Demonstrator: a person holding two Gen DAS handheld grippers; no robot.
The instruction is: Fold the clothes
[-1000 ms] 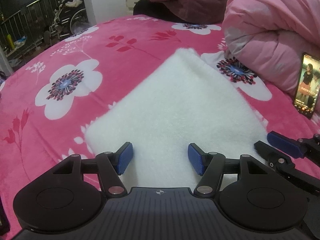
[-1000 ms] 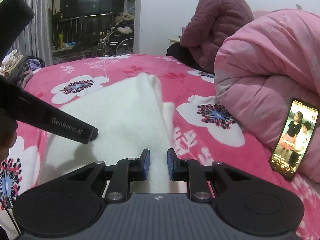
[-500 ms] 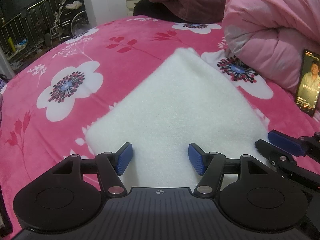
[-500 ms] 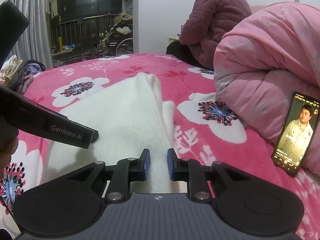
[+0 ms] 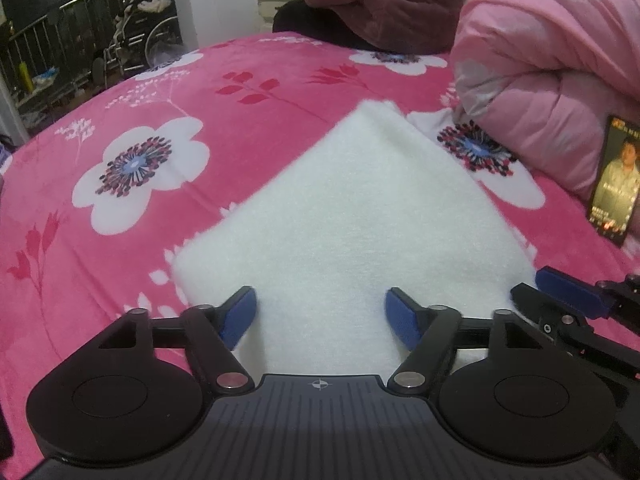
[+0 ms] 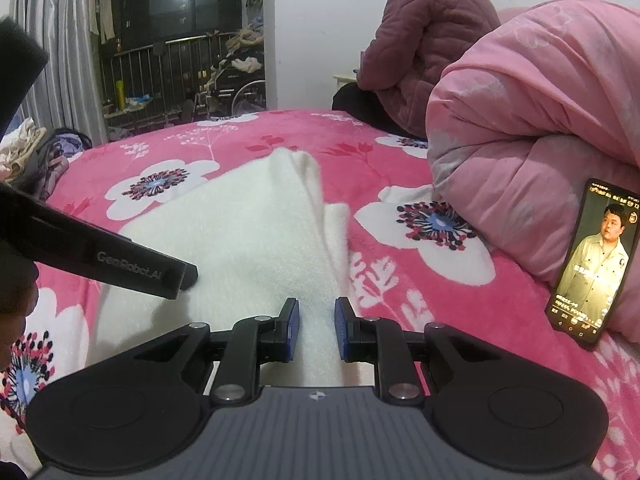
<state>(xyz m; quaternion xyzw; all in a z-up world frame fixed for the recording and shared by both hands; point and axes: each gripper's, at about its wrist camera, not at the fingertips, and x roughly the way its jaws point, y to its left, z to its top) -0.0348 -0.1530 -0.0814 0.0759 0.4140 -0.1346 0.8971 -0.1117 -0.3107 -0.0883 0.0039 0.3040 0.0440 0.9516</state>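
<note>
A folded white fleece garment (image 5: 352, 216) lies flat on the pink flowered bedspread (image 5: 132, 128). My left gripper (image 5: 320, 316) is open, its blue pads apart over the garment's near edge, holding nothing. In the right wrist view the same garment (image 6: 248, 232) shows layered edges on its right side. My right gripper (image 6: 317, 328) has its jaws narrowly apart over the garment's near right edge; whether they pinch cloth is unclear. The right gripper's fingers (image 5: 568, 288) show at the garment's right corner. The left gripper's black finger (image 6: 132, 268) crosses the left of the right view.
A bunched pink quilt (image 5: 552, 64) lies at the right with a lit phone (image 6: 592, 260) propped against it. A person in a maroon padded jacket (image 6: 432, 40) sits at the far edge of the bed. Railings and clutter (image 6: 180, 72) stand behind the bed.
Both grippers hold almost still over the garment. Only the picture on the phone screen has changed.
</note>
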